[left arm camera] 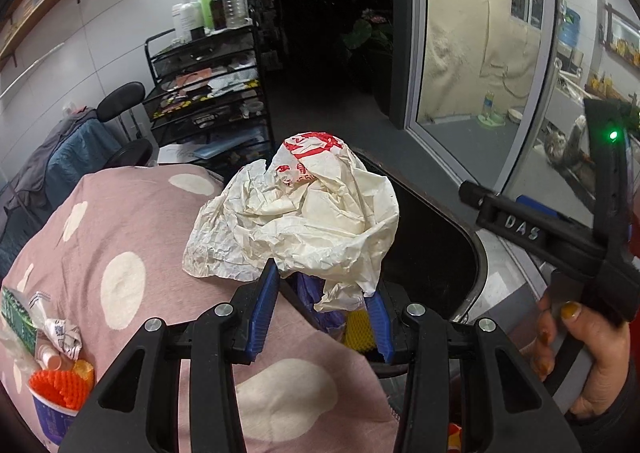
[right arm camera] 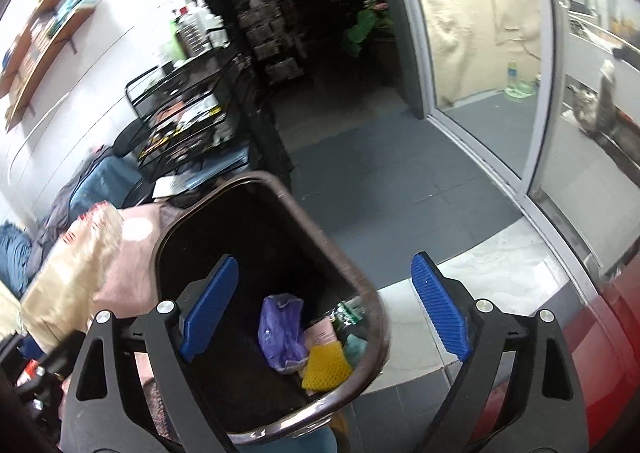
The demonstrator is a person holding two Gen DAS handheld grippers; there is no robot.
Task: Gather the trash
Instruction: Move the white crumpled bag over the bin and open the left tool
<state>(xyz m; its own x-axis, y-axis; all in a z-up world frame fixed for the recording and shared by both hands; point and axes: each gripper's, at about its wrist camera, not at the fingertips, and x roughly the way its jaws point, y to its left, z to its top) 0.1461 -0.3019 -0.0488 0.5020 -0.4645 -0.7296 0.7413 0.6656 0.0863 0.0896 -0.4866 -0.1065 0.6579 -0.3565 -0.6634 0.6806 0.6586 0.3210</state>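
My left gripper (left arm camera: 320, 293) is shut on a crumpled cream paper wrapper with red print (left arm camera: 304, 213) and holds it over the left rim of the dark trash bin (left arm camera: 472, 253). In the right wrist view the bin (right arm camera: 176, 237) sits below my right gripper (right arm camera: 324, 313), which is open and empty, its blue pads (right arm camera: 440, 313) straddling the bin's right rim. Inside the bin lie a purple bag (right arm camera: 280, 333), a yellow mesh piece (right arm camera: 324, 369) and other scraps. The wrapper shows blurred at the left of that view (right arm camera: 76, 265).
A pink cloth with white dots (left arm camera: 120, 253) covers the surface left of the bin. On it are a blue cup with an orange brush (left arm camera: 60, 393) and small wrappers (left arm camera: 44, 325). A black wire cart (left arm camera: 208, 93) stands behind. A glass door (left arm camera: 480, 53) is at right.
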